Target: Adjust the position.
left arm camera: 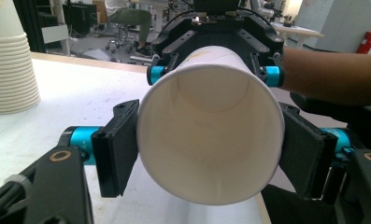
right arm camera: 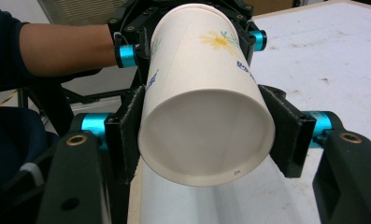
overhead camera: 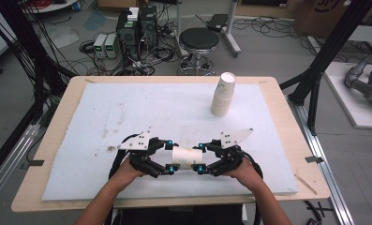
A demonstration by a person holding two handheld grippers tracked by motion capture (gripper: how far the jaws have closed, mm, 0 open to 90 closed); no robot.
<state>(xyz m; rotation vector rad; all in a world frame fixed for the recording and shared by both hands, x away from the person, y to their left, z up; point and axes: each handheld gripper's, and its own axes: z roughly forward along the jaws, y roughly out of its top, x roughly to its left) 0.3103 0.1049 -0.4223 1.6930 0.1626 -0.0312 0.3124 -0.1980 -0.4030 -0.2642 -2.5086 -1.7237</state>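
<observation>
High view: paper cup (overhead camera: 186, 158) on its side at 6 o'clock of white mat (overhead camera: 127, 117), clamped at both ends btw left gripper (overhead camera: 167, 157) and right gripper (overhead camera: 200, 158). Cup stack (overhead camera: 222, 95) at 1 o'clock, well apart. Step, prob.: pulling nested cups apart; next calls for straight, opposed pull w/o crushing.

Left gripper view: jaws closed on rim end, open mouth facing cam. No writing legible.

Right gripper view: jaws closed on base end. Yellow flower print, blue lettering too blurred to read; tiny base mark unclear.

high: above, facing forward-down | gripper views: close, opposed (sharing cup (left arm camera: 210, 126))
</observation>
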